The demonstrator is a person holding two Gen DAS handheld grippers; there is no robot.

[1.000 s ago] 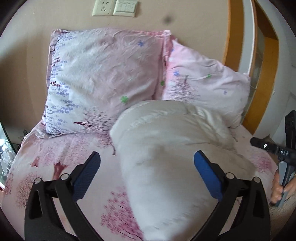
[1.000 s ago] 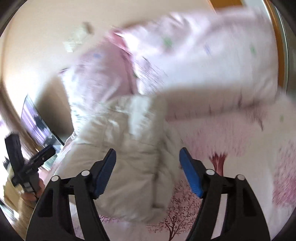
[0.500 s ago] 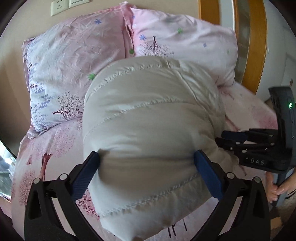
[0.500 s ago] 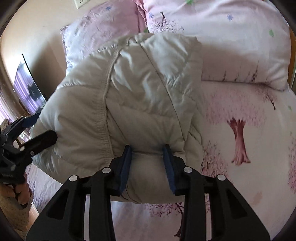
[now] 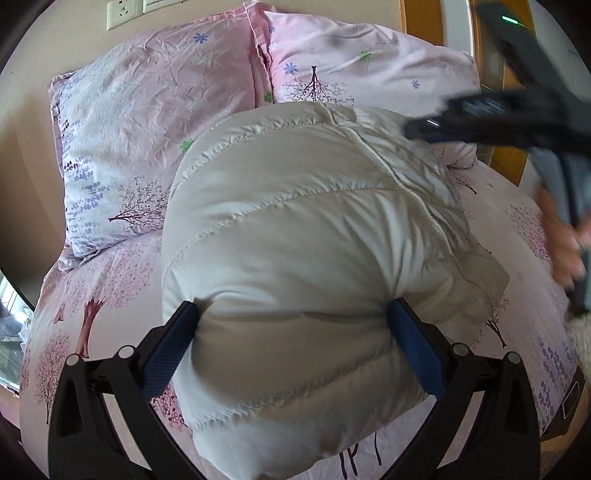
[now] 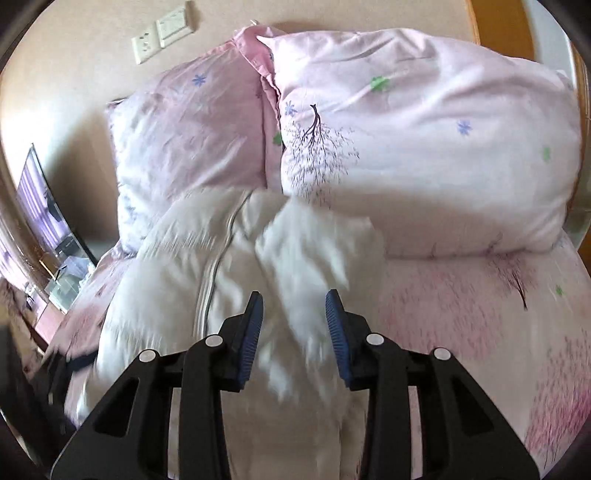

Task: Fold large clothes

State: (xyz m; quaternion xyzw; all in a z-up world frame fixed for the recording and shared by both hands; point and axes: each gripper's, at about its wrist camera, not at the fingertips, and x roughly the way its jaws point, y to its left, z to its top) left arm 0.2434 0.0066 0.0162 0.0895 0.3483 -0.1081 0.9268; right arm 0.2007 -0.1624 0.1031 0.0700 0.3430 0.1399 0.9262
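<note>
A puffy off-white quilted jacket (image 5: 306, 236) lies bunched on the pink tree-print bed sheet (image 5: 107, 280). My left gripper (image 5: 291, 325) is wide open, its blue pads pressed against both sides of the jacket's near fold. My right gripper (image 6: 294, 317) has its jaws partly closed around a raised, blurred fold of the jacket (image 6: 295, 266), which fills the gap between the pads. The right gripper also shows in the left wrist view (image 5: 491, 114), blurred, above the jacket's far right side.
Two pink floral pillows (image 5: 155, 122) (image 5: 369, 70) lean against the beige wall behind the jacket. A wooden door frame (image 5: 421, 18) is at the right. Wall sockets (image 6: 162, 33) sit above the pillows. A dark screen (image 6: 40, 206) stands left of the bed.
The right gripper has risen and moved toward the pillows with a jacket fold between its pads, its jaws a little wider. The left gripper has stayed open against the jacket's near fold.
</note>
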